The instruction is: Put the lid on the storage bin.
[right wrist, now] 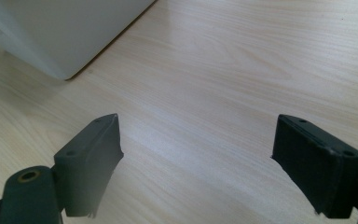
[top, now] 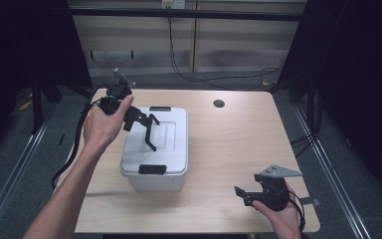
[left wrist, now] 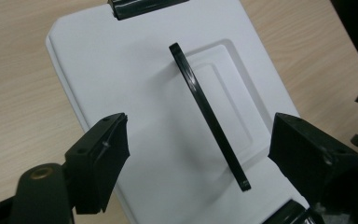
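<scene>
The white lidded storage box (top: 155, 149) sat left of the table's middle, its long axis running near to far, with a black latch (top: 152, 169) at the near end and another (top: 159, 108) at the far end. On the lid lay a slim black carry handle (left wrist: 209, 115), standing up on edge along that same axis. My left gripper (top: 151, 130) hung just above the lid, jaws spread wide with the handle between them and neither pad touching it. That was the hand nearer the box by far. My right gripper (top: 242, 194) rested well apart at the table's near right, jaws also spread over bare wood, holding nothing. The wooden table (top: 238, 144) carried nothing else. I couldn't tell whether the latches were locked, and the box's contents were hidden under the lid.
</scene>
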Tool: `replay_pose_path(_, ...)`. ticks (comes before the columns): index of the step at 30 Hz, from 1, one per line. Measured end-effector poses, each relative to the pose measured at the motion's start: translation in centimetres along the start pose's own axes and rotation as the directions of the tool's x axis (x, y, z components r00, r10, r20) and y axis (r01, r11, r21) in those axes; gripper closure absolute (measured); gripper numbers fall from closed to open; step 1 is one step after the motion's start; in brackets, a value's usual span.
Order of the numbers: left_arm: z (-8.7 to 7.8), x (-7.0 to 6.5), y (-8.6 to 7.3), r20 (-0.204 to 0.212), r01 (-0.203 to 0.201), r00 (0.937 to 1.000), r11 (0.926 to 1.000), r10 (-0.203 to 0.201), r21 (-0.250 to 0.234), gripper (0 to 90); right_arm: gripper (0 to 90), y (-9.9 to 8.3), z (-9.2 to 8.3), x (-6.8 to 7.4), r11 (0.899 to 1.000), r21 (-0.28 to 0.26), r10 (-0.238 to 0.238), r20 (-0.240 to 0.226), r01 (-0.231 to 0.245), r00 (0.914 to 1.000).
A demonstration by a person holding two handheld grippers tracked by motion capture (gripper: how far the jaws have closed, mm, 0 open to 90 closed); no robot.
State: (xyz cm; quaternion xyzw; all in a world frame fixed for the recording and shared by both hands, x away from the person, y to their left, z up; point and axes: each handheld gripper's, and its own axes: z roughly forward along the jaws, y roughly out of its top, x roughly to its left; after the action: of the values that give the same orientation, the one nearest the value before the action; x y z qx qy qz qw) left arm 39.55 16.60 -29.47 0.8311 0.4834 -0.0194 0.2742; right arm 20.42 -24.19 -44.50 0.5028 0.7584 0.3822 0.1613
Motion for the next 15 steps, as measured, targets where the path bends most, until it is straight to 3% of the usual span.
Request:
replay_pose_path(3,-0.5,0.9,-1.0,-0.021,-0.015,0.9997,0.9983,0.014,-0.056,22.3,15.1,0.0,0.0,0.0,1.000,0.002,-0.001,0.002,0.001,1.0000)
replay_pose_path(9,-0.8,2.1,-3.0,-0.013,-0.082,0.9966,0.9937,0.081,-0.077,21.8,15.1,0.0,0.0,0.0,1.000,0.003,0.000,0.003,0.000,1.0000)
replay_pose_path(15,-0.9,3.7,-5.4,-0.019,-0.109,0.9940,0.9894,0.108,-0.095,21.7,15.1,0.0,0.0,0.0,1.000,0.001,0.000,0.003,0.000,1.0000)
